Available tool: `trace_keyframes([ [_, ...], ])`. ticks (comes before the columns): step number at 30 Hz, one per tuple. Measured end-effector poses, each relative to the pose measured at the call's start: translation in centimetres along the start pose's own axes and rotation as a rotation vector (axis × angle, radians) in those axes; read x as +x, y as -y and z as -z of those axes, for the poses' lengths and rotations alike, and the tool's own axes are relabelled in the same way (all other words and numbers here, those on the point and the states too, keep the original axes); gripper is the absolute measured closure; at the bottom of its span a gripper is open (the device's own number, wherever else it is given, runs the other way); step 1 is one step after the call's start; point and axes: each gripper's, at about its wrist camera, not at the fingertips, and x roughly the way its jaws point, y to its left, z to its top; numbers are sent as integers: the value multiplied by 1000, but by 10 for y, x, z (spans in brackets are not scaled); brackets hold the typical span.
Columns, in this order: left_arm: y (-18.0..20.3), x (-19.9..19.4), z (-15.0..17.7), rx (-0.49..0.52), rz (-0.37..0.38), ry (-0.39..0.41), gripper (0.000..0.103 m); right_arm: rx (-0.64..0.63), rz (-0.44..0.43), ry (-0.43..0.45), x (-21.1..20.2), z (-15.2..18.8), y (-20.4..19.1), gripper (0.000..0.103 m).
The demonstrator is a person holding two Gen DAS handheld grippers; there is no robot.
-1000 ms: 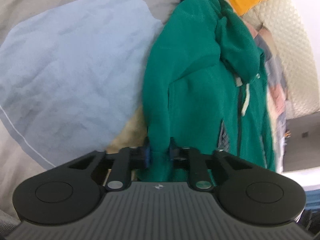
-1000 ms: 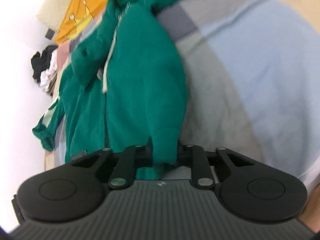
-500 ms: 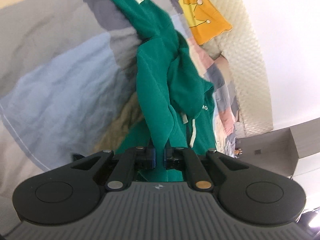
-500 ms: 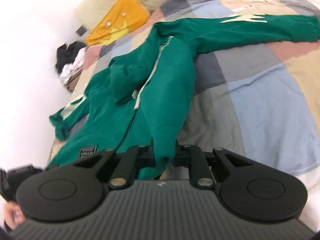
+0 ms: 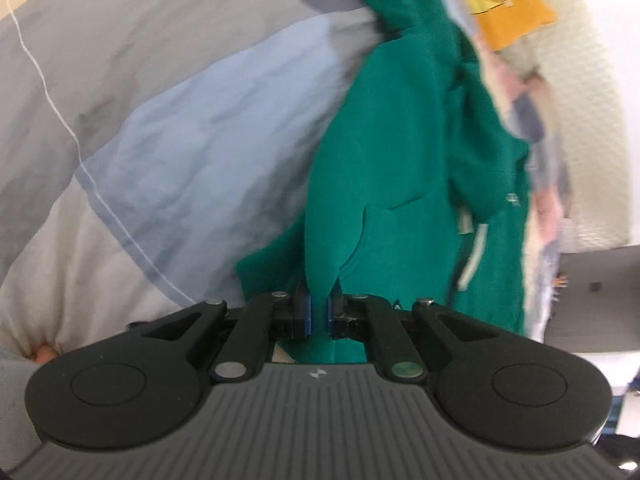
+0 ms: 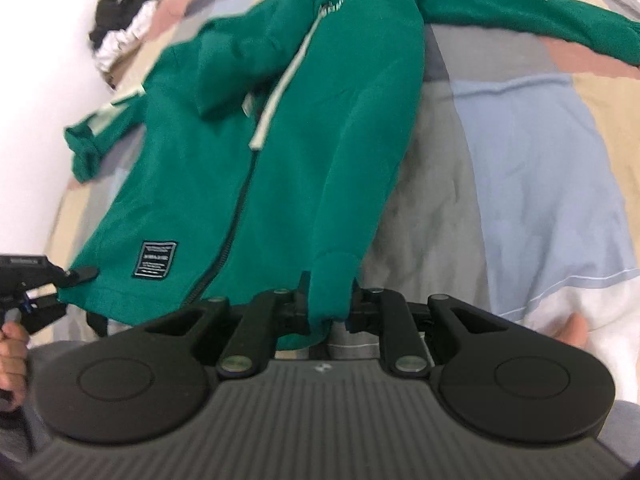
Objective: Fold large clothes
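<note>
A large green zip hoodie with white drawstrings lies front up on a patchwork bed cover. One sleeve stretches out to the far right. My right gripper is shut on the hoodie's bottom hem corner. My left gripper is shut on the other hem corner of the hoodie; it also shows at the left edge of the right wrist view, held in a hand. The hood is bunched on the chest.
The bed cover has grey, blue, beige and pink patches. An orange-yellow pillow lies at the head of the bed. A pile of black and white clothes sits by the wall. A cream quilted headboard stands behind.
Both grippers kept hold of the hem corners and pulled the hoodie towards me. The garment now lies flatter and more spread out on the bed.
</note>
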Motion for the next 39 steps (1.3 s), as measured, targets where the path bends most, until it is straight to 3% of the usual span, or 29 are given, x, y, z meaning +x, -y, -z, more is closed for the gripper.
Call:
trace_keyframes([
  [4, 7, 10, 1, 54, -73, -6, 94, 20, 17, -33, 9, 2, -1, 80],
  [7, 14, 7, 2, 116, -84, -8, 90, 65, -4, -21, -1, 3, 8, 69],
  [11, 23, -1, 8, 201, -117, 1, 44, 70, 17, 21, -18, 4, 13, 49],
  [12, 26, -2, 8, 225, -106, 13, 41, 78, 11, 37, -20, 3, 13, 42],
  [16, 47, -18, 13, 321, -94, 69, 38, 46, 13, 144, -37, -7, 7, 35],
  [24, 102, -34, 25, 490, -63, 234, 38, -35, -55, 330, -33, -41, -37, 34],
  [29, 126, -22, 31, 572, -62, 302, 38, -30, -81, 390, -6, -66, -53, 34],
  [34, 135, -1, 24, 577, -36, 314, 38, -66, -67, 449, 27, -76, -55, 35],
  [39, 149, 32, 0, 556, -49, 300, 38, -82, -65, 411, 51, -71, -49, 34],
])
